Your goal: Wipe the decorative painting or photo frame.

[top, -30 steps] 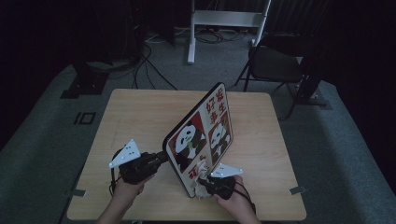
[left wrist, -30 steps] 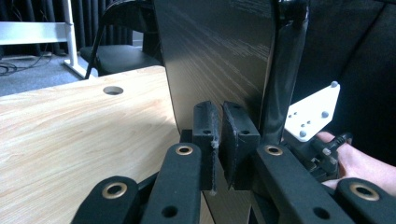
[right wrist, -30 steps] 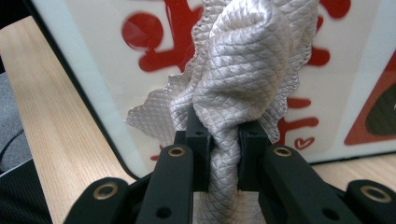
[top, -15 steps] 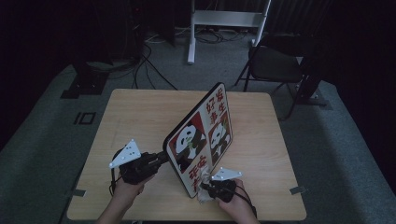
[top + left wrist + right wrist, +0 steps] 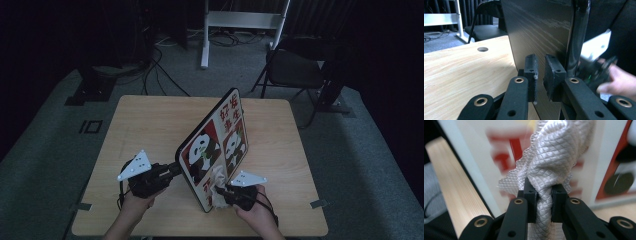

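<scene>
The panda-printed tray (image 5: 216, 150) stands tilted up on its near edge on the wooden surface (image 5: 145, 130), pinched at its left rim by the left tongs (image 5: 539, 72), whose pads look only lightly clamped on the thin board, with a sliver of gap showing on one side. The right tongs (image 5: 541, 195) are clenched on a bunched white cloth (image 5: 554, 157) pressed against the printed face near the tray's lower corner. What worries me from here is that grip on the rim: if the wiping pushes hard against the face, the tray could pivot on its bottom edge or slide out of the left pads and slap flat onto the surface (a glossy board gives little friction). The cloth, held by one twisted fold, could also pull free mid-stroke.
</scene>
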A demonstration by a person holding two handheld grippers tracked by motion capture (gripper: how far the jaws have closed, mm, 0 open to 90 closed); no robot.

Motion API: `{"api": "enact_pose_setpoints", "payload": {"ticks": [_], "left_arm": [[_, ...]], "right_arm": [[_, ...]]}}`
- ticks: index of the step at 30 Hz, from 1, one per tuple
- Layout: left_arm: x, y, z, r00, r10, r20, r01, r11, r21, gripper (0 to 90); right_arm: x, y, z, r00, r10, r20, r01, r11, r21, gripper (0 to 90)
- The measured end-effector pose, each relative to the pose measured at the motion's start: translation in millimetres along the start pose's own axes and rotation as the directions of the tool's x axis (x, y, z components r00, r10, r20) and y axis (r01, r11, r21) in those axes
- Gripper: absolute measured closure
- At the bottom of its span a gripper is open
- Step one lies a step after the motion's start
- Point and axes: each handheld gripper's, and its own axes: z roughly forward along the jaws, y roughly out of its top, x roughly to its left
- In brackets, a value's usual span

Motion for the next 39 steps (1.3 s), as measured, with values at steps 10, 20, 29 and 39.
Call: {"api": "enact_pose_setpoints", "payload": {"ticks": [10, 20, 29, 39], "left_arm": [[3.5, -3.0, 1.4, 1.0000, -0.008, 0.000, 0.008, 0.9999, 0.010, 81.1], [2.4, -4.4, 3.7, 0.9999, -0.011, 0.011, 0.011, 0.9998, 0.015, 81.0], [2.8, -4.5, 3.2, 0.9999, -0.013, 0.006, 0.013, 0.9998, 0.013, 81.2], [0.3, -4.0, 5.1, 0.9999, -0.004, 0.010, 0.003, 0.9996, 0.028, 81.4]], "right_arm": [[23.3, 77.8, -41.3, 0.9919, -0.095, -0.084, 0.073, 0.968, -0.238, 79.0], [51.5, 133.1, -55.5, 0.9720, -0.188, -0.140, 0.122, 0.915, -0.384, 78.9], [53.9, 151.6, -33.1, 0.9711, -0.183, -0.152, 0.113, 0.916, -0.384, 78.9], [55.7, 138.3, -31.3, 0.9728, -0.190, -0.132, 0.131, 0.923, -0.363, 78.9]]}}
